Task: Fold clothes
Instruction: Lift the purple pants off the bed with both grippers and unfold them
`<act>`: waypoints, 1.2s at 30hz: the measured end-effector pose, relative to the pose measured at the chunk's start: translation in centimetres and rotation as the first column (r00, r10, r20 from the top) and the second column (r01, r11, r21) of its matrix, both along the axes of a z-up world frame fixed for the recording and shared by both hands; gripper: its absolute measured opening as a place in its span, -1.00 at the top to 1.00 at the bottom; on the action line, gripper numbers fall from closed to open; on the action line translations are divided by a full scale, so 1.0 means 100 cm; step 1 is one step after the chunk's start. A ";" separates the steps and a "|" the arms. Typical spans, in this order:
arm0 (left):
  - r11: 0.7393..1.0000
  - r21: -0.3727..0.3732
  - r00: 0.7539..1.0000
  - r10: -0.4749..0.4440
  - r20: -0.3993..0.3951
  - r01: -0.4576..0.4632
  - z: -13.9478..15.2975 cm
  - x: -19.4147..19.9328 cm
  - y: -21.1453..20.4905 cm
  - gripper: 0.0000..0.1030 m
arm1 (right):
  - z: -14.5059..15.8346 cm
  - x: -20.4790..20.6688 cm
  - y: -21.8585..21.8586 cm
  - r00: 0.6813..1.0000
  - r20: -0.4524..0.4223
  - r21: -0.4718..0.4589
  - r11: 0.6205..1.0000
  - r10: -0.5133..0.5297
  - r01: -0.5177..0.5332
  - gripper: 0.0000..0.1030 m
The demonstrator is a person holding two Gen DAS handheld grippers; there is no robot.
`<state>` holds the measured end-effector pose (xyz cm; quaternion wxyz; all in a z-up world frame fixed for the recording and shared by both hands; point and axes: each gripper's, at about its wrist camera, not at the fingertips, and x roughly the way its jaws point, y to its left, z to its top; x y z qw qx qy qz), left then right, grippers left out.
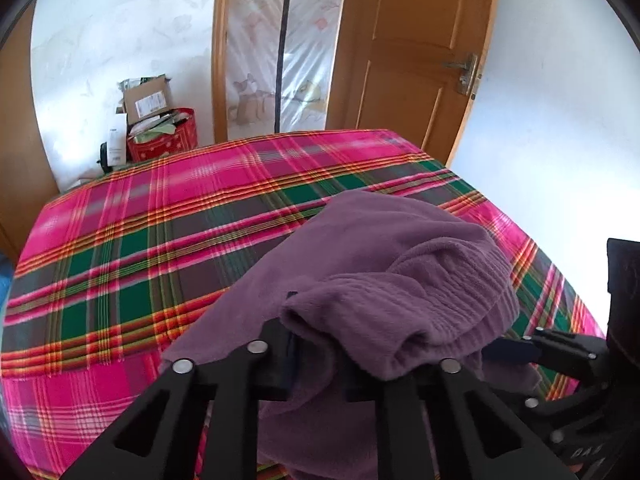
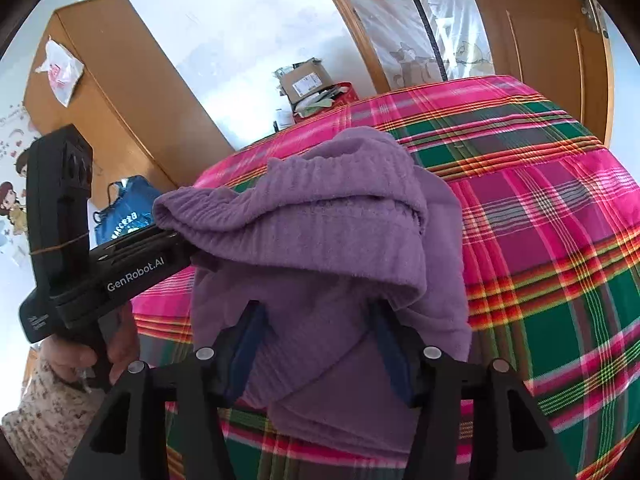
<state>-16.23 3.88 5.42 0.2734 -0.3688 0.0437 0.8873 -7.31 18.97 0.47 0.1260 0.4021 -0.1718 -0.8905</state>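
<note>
A purple fleece garment lies bunched on the plaid bedsheet near the bed's front right corner. My left gripper is shut on a rolled fold of it, and the cloth drapes over and hides its fingertips. From the right wrist view, the left gripper reaches in from the left under the top fold of the garment. My right gripper stands wide open, its blue pads on either side of the garment's lower layer without pressing it. One of its fingers shows at the right edge of the left wrist view.
The bed fills most of both views. Behind it stand a red bin with a cardboard box, a wooden door and a plastic-wrapped mattress. A wardrobe and a blue bag are left of the bed. A hand holds the left gripper.
</note>
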 end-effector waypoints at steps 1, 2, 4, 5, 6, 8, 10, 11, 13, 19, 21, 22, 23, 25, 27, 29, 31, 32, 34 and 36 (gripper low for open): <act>1.000 -0.003 1.000 0.002 -0.007 -0.002 0.000 0.002 0.000 0.80 | 0.000 -0.001 -0.002 1.000 -0.002 0.014 1.000 -0.003 0.003 -0.11; 1.000 -0.003 1.000 0.004 -0.014 -0.004 0.000 0.003 0.000 0.82 | 0.000 0.000 -0.005 1.000 -0.007 0.035 0.999 -0.004 0.005 -0.08; 1.000 0.007 1.000 0.011 -0.026 -0.011 0.002 0.005 -0.001 0.86 | 0.001 0.003 -0.011 1.000 -0.026 0.098 0.995 -0.005 0.007 0.09; 1.000 0.015 0.999 0.017 -0.033 -0.017 0.004 0.006 -0.003 0.86 | 0.002 0.005 -0.015 0.999 -0.036 0.139 0.990 -0.002 0.007 0.23; 0.999 0.024 0.999 0.024 -0.040 -0.023 0.005 0.007 -0.005 0.87 | 0.004 0.007 -0.019 0.999 -0.046 0.168 0.986 0.002 0.006 0.32; 0.998 0.043 0.998 0.044 -0.052 -0.042 0.009 0.009 -0.012 0.88 | 0.007 0.011 -0.025 0.998 -0.069 0.216 0.976 0.011 0.004 0.49; 0.996 0.060 0.996 0.066 -0.060 -0.062 0.013 0.011 -0.020 0.89 | 0.015 0.017 -0.029 0.994 -0.109 0.244 0.970 0.014 0.013 0.56; 0.995 0.067 0.995 0.077 -0.063 -0.072 0.015 0.011 -0.024 0.89 | 0.020 0.020 -0.031 0.991 -0.130 0.259 0.966 0.015 0.019 0.59; 0.993 0.079 0.993 0.095 -0.067 -0.090 0.017 0.013 -0.032 0.89 | 0.028 0.026 -0.035 0.985 -0.174 0.289 0.957 0.018 0.033 0.62; 0.986 0.100 0.987 0.141 -0.077 -0.133 0.021 0.019 -0.052 0.89 | 0.048 0.033 -0.036 0.970 -0.244 0.321 0.945 0.014 0.068 0.65; 0.984 0.106 0.984 0.154 -0.086 -0.145 0.023 0.024 -0.058 0.89 | 0.053 0.034 -0.037 0.965 -0.260 0.330 0.942 0.023 0.066 0.66; 0.983 0.108 0.983 0.161 -0.092 -0.150 0.024 0.027 -0.061 0.89 | 0.055 0.035 -0.037 0.963 -0.269 0.336 0.939 0.029 0.066 0.66; 0.982 0.111 0.981 0.167 -0.098 -0.156 0.026 0.030 -0.064 0.89 | 0.058 0.034 -0.038 0.959 -0.281 0.345 0.936 0.033 0.069 0.66; 0.979 0.123 0.978 0.177 -0.111 -0.163 0.030 0.037 -0.070 0.89 | 0.067 0.035 -0.040 0.949 -0.313 0.365 0.927 0.040 0.082 0.67; 0.975 0.145 0.974 0.187 -0.130 -0.168 0.037 0.045 -0.077 0.89 | 0.077 0.036 -0.044 0.937 -0.347 0.374 0.923 0.049 0.091 0.67; 0.971 0.163 0.970 0.197 -0.144 -0.174 0.044 0.052 -0.082 0.89 | 0.088 0.040 -0.046 0.922 -0.381 0.378 0.921 0.062 0.094 0.67; 0.969 0.173 0.967 0.204 -0.155 -0.177 0.050 0.058 -0.085 0.89 | 0.099 0.045 -0.049 0.910 -0.409 0.382 0.919 0.074 0.097 0.67; 0.968 0.178 0.965 0.207 -0.161 -0.178 0.053 0.061 -0.087 0.89 | 0.104 0.048 -0.050 0.903 -0.422 0.382 0.919 0.079 0.098 0.67; 0.965 0.188 0.963 0.213 -0.166 -0.182 0.057 0.068 -0.090 0.89 | 0.113 0.054 -0.053 0.890 -0.448 0.385 0.917 0.088 0.103 0.67; 0.959 0.208 0.960 0.226 -0.165 -0.190 0.061 0.074 -0.095 0.89 | 0.122 0.061 -0.056 0.878 -0.469 0.382 0.919 0.097 0.102 0.67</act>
